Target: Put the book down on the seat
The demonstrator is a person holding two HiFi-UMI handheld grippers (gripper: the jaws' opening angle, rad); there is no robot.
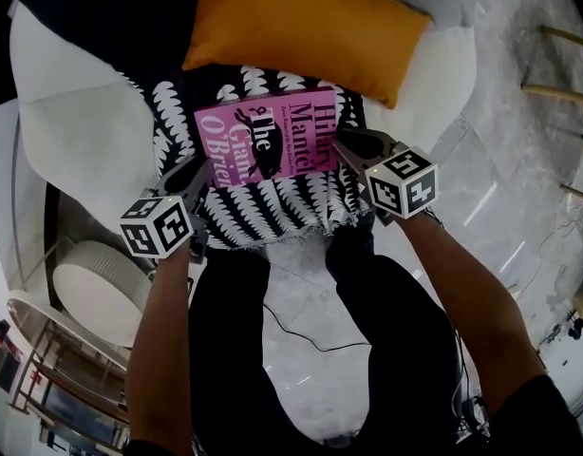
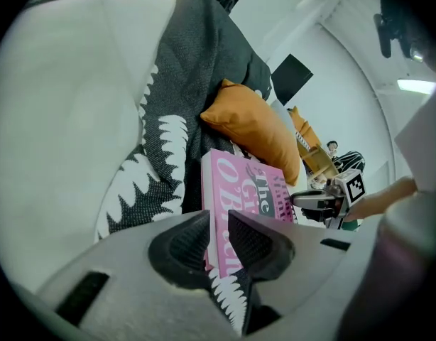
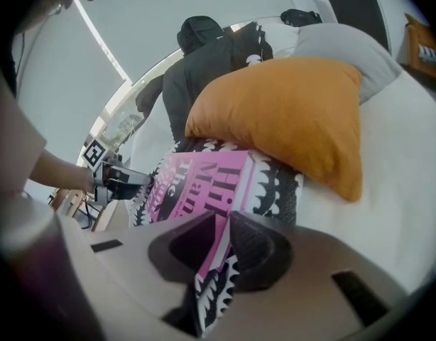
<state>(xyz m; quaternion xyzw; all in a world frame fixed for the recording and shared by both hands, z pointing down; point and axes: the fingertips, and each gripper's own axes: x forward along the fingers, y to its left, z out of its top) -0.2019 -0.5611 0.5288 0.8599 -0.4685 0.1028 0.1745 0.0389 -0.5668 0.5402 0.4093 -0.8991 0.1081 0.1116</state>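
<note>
A pink paperback book [image 1: 268,136] lies flat over the armchair seat, which is draped with a black-and-white patterned throw [image 1: 272,207]. My left gripper [image 1: 198,174] is shut on the book's near left edge. My right gripper [image 1: 353,150] is shut on its right edge. In the left gripper view the jaws [image 2: 218,244] pinch the book [image 2: 239,190], with the right gripper [image 2: 321,201] beyond it. In the right gripper view the jaws [image 3: 224,251] clamp the book [image 3: 204,180], and the left gripper [image 3: 115,180] shows across it. I cannot tell whether the book rests on the throw.
An orange cushion [image 1: 301,27] leans at the back of the seat, just past the book. White padded chair arms [image 1: 73,122] flank the seat. A round white stool [image 1: 97,288] stands at lower left. A thin cable [image 1: 301,335] crosses the marble floor between the person's legs.
</note>
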